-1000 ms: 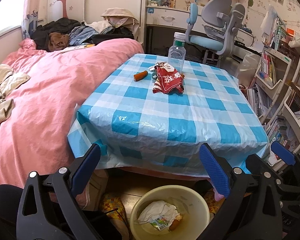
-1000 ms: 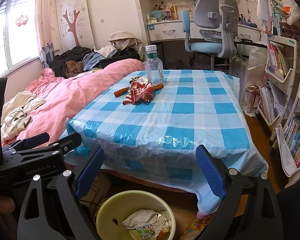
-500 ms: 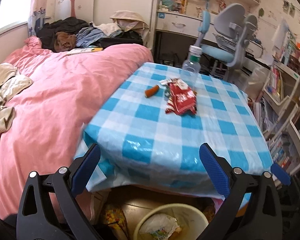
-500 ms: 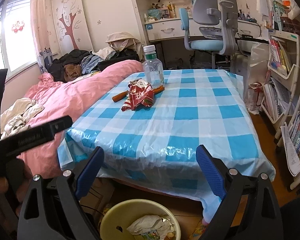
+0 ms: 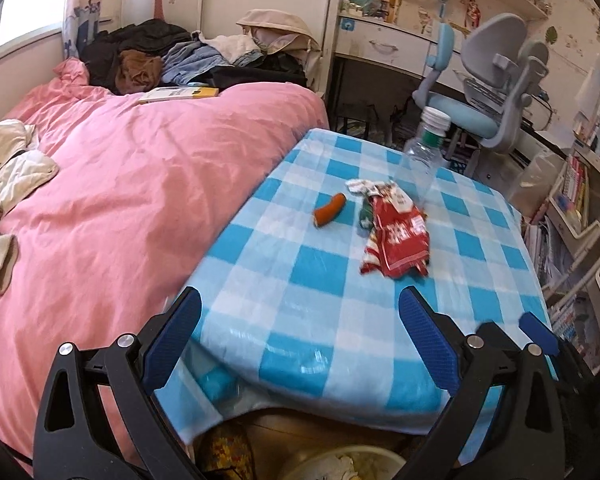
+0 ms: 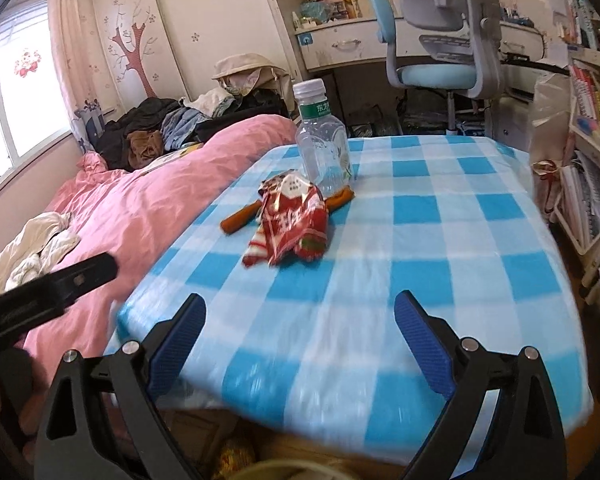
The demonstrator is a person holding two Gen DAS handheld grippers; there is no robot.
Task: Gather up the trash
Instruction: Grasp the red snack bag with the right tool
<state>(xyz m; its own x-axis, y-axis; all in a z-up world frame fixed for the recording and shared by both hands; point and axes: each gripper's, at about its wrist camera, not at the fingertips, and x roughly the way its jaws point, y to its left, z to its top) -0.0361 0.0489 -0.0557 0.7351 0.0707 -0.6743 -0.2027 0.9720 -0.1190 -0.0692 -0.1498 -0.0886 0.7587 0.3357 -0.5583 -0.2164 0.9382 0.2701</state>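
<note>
Both grippers are up over the near edge of the table (image 5: 300, 312), and both have their blue pads spread wide with nothing between them. The left gripper (image 5: 300, 344) fills the bottom of the left wrist view, the right gripper (image 6: 300, 340) does the same in the right wrist view. In the right view you can also see the left one as a black bar at lower left, pretty blurry.

The trash sits in a little cluster toward the far side of the blue-and-white checked cloth, well apart from both grippers. There's a crumpled red wrapper (image 5: 398, 236) right of centre in the left view, and dead centre in the right view (image 6: 290, 216). A sausage (image 5: 329, 209) lies just left of it on the cloth. In the right view the sausage (image 6: 240, 218) pokes out from behind the wrapper on both sides, so it may be two pieces, can't tell. A clear bottle (image 6: 322, 140) with a white cap and green label stands upright just behind the wrapper, looks empty.

A bin (image 5: 348, 462) peeks in at the very bottom of the left view, under the table edge, with some crumpled stuff in it.

A pink bed (image 5: 120, 200) takes up the left side of both views, touching the table's left edge. A desk chair (image 6: 444, 32) sits at upper right.
</note>
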